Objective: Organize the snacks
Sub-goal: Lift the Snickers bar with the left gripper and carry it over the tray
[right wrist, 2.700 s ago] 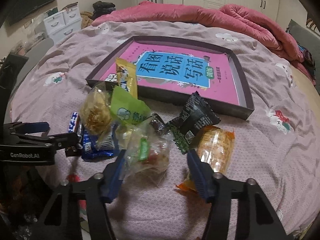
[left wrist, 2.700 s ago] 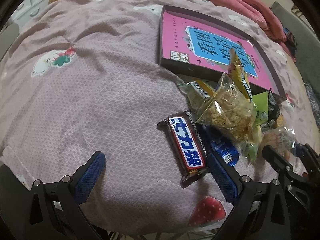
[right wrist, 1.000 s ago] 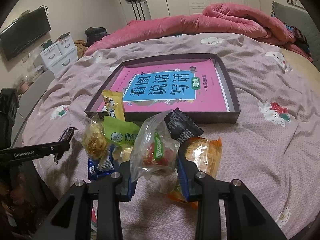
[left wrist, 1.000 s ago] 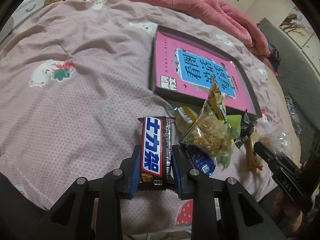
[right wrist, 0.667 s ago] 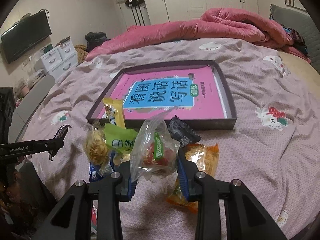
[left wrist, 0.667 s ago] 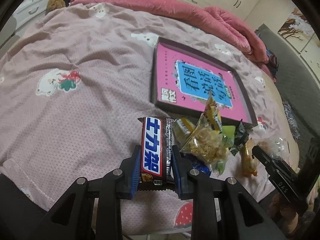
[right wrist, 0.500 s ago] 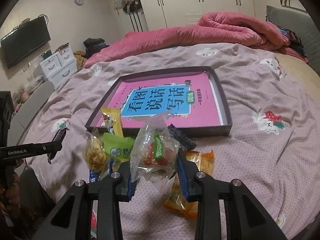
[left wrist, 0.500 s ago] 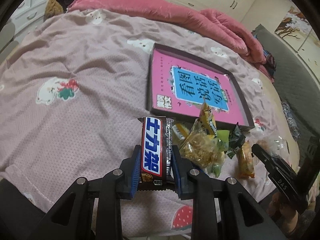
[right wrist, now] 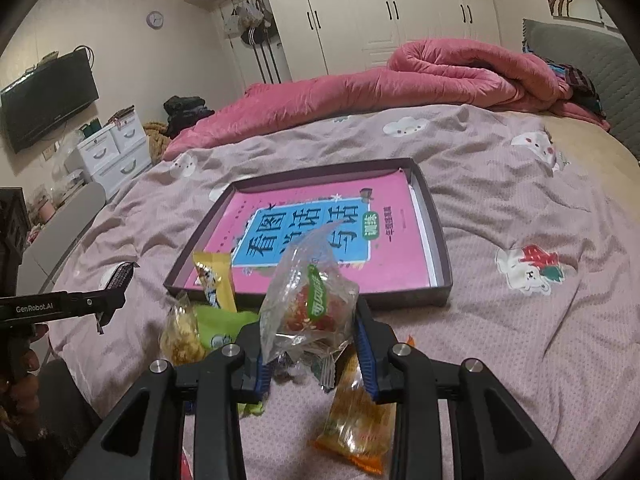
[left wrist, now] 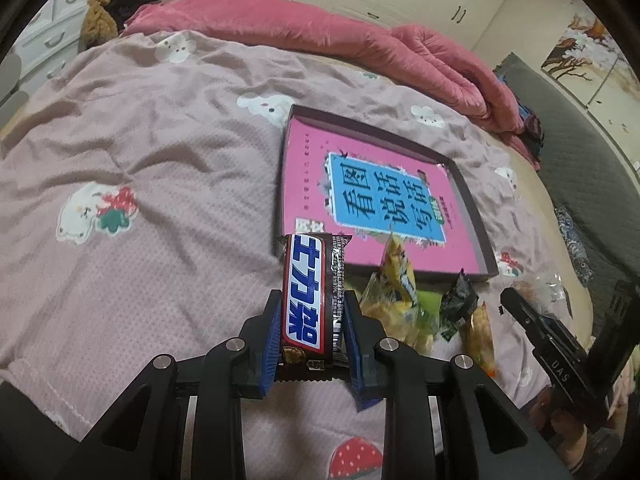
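Your left gripper [left wrist: 311, 326] is clamped on the chocolate bar [left wrist: 309, 295], held clear of the bed [left wrist: 160, 208]: stiff, light, slick wrapper, gripped low across its width. Your right gripper [right wrist: 311, 346] pinches a clear snack bag [right wrist: 310, 304]; it's soft and crinkly, so keep hold of its bulging middle. The tray [right wrist: 440, 240] lies just ahead.

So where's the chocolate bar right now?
The chocolate bar is clamped upright in the left claw, seen centre in the left wrist view, held above the bed in front of the tray's near left corner, left of the snack pile.
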